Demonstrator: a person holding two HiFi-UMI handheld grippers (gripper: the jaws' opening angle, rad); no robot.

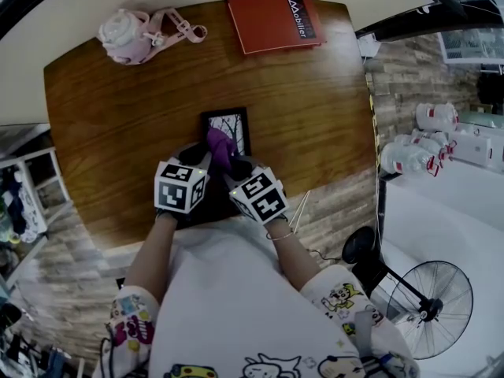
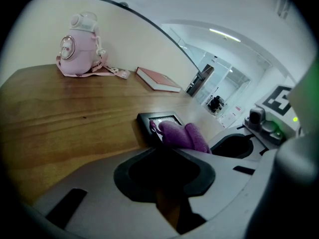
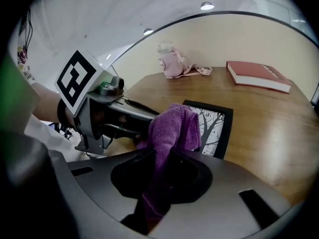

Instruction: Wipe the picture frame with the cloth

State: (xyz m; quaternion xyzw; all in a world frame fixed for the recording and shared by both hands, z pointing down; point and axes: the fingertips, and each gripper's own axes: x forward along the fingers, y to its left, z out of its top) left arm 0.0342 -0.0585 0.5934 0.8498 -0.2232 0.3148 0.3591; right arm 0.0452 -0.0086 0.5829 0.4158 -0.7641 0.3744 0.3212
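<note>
The black picture frame lies flat in the middle of the wooden table. The right gripper pinches the purple cloth over the frame's near end. The left gripper nips the frame's near edge. Bare wood spreads all round. A red book at the far edge says "Mobilier".

dim, soft fisheye views with dark vignetted corners and warped edges.

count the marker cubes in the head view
2: one marker cube on the left gripper, another on the right gripper, side by side over the table's near edge; none seems hidden.
</note>
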